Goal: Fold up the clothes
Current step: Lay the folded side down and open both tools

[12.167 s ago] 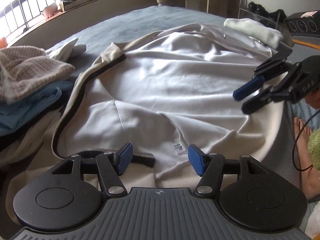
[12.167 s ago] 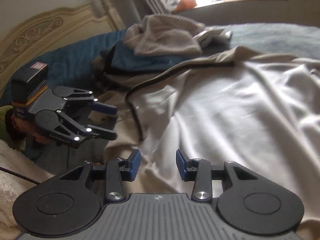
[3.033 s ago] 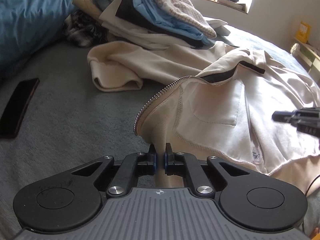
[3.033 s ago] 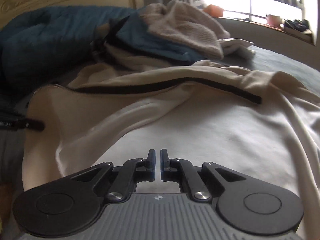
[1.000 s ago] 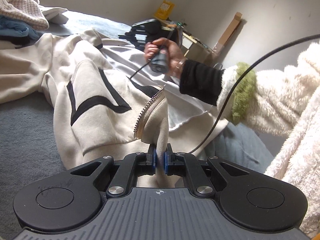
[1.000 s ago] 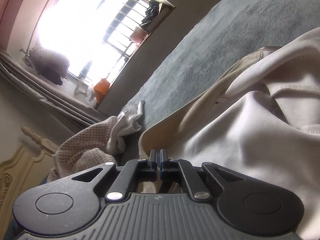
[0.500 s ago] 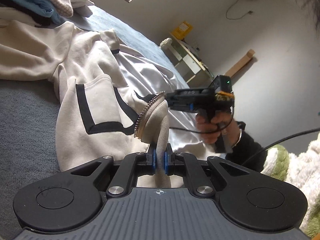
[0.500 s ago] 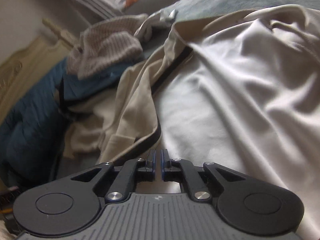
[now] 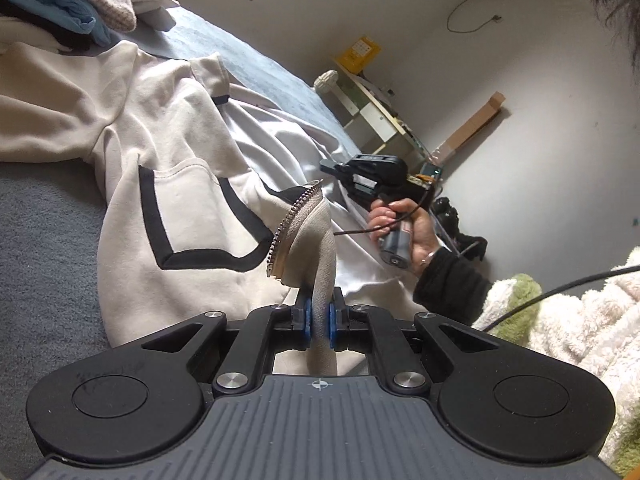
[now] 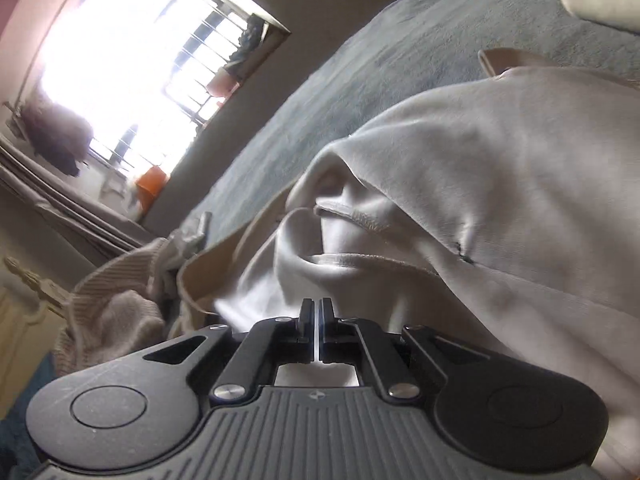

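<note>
The cream zip jacket (image 9: 168,184) sprawls across the grey bed (image 9: 36,248), filling the left and middle of the left wrist view, its pale lining showing toward centre right. The left gripper (image 9: 319,316) has its jaws pinched hard on the zipper corner of the front panel, which stands up in a peak at centre frame. The right gripper (image 9: 352,172), held in a hand (image 9: 404,228) at centre right, looks pressed together; in its own view only a bright sliver shows between the pads (whether any cloth sits in there I cannot tell), with the jacket heaped just ahead.

To my eye the front panel is being carried over the lining. It would go best with the zipper edge kept taut and low, and laid straight along the body so the black trim does not ruck.

Open bed lies lower left and beyond the jacket; the clothes pile (image 9: 68,4) crowds the upper left corner
</note>
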`<state>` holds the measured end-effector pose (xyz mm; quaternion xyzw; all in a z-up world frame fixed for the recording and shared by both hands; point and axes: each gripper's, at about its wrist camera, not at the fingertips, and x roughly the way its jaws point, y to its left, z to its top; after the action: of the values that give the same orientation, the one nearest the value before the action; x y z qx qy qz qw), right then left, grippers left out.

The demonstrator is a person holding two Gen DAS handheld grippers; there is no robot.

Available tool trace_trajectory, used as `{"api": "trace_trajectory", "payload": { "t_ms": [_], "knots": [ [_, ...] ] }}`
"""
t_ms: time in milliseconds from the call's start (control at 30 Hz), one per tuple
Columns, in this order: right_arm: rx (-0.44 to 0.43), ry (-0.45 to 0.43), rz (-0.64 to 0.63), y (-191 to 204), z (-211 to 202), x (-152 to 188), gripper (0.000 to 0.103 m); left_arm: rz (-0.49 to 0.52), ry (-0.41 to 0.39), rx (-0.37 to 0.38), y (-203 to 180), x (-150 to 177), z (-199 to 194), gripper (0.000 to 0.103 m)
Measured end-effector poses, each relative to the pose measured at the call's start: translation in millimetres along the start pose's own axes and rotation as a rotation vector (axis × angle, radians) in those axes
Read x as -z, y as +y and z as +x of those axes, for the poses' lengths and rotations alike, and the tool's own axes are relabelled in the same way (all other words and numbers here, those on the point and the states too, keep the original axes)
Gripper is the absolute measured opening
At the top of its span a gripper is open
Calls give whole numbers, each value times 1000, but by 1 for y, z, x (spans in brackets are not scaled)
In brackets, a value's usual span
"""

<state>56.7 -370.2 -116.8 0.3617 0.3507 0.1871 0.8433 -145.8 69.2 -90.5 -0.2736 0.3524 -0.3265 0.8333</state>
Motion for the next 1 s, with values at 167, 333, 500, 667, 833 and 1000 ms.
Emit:
{"api": "trace_trajectory", "payload": {
  "t_ms": [167, 333, 500, 667, 833, 1000],
  "knots": [
    [-368, -27, 146, -7, -101, -1, 4, 63, 46, 58, -4, 3, 21, 7],
    [-569, -110, 122, 12, -194, 4, 42, 130, 112, 50, -3, 14, 46, 7],
    [-362, 60, 119, 28, -168, 44, 45, 193, 151, 8, -4, 27, 66, 7],
    [-213, 304, 169, 22, -85, 101, 46, 270, 198, -74, -13, 36, 78, 32],
    [-116, 418, 180, 12, -43, 134, 46, 277, 223, -124, -19, 38, 73, 67],
    [-96, 418, 190, 8, -47, 136, 46, 258, 190, -123, -18, 29, 42, 71]
  ]
}}
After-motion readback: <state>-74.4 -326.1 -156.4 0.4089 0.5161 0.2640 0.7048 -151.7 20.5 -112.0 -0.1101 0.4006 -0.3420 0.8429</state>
